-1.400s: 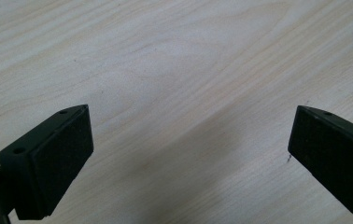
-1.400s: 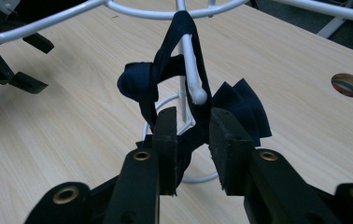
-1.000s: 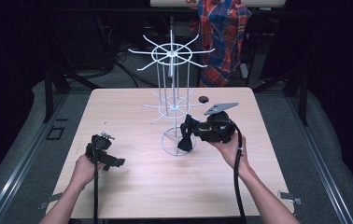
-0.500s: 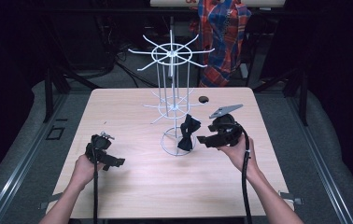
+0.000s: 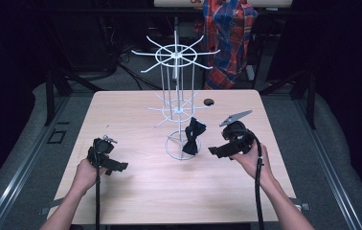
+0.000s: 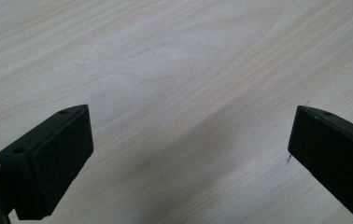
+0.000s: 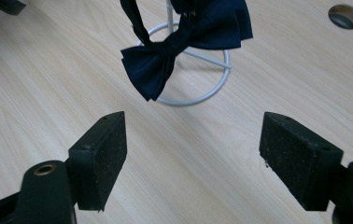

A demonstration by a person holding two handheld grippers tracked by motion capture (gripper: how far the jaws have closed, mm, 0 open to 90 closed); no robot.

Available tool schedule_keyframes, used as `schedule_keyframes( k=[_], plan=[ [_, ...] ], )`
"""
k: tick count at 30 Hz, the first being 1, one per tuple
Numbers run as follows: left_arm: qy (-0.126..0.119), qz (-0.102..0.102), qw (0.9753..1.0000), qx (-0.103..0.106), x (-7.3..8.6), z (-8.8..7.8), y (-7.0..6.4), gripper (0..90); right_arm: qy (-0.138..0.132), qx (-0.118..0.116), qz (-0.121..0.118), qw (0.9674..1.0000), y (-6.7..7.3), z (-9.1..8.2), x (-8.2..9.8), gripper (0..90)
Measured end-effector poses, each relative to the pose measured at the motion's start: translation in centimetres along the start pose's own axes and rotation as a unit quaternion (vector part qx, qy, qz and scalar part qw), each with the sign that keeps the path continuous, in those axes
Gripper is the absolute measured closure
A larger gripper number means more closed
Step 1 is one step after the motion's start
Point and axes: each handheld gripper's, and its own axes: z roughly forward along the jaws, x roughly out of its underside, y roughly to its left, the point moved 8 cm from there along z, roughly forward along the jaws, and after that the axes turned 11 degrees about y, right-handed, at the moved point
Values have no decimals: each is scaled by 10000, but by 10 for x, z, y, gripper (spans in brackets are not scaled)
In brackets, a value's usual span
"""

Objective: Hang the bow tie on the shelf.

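Gaping wide with nothing between its 2 jaws, the right gripper (image 5: 216,151) faces a dark bow tie (image 5: 193,135) hanging on the white wire rack (image 5: 175,76); the left gripper (image 5: 117,166), equally spread, hovers above the table (image 5: 136,191)

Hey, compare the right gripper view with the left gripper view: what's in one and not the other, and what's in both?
Right gripper view: a dark bow tie hangs from the white wire rack, over the rack's round base ring, and a round hole in the table sits at the top right.

Left gripper view: bare wood between the left gripper jaws, with nothing else near them.

Both: the same pale wooden table, and a pair of black jaws held wide apart with nothing between them, as on the right gripper.
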Motion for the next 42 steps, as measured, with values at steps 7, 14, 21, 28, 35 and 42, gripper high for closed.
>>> schedule_keyframes(
  k=[7, 14, 21, 28, 35, 42],
  plan=[
    [-4, 7, 10000, -4, 0, 0, 0, 1, 127, 52, 48, 9999, -3, -1, 12, 195],
    [14, 35, 10000, -18, 0, 0, -1, 1, 237, 94, 80, 9996, -8, -1, 27, 160],
    [14, 29, 10000, -19, 0, 0, -1, 1, 322, 254, 150, 9990, -13, -1, 38, 134],
    [14, 50, 10000, -15, 0, 0, -2, 1, 534, 355, 248, 9976, -20, 1, 55, 110],
    [70, 99, 9999, -1, 0, 1, -3, 1, 910, 413, 301, 9945, -28, 9, 75, 105],
    [73, 86, 9999, 20, 0, 2, -3, 1, 1305, 470, 292, 9899, -30, 24, 84, 95]
  ],
)
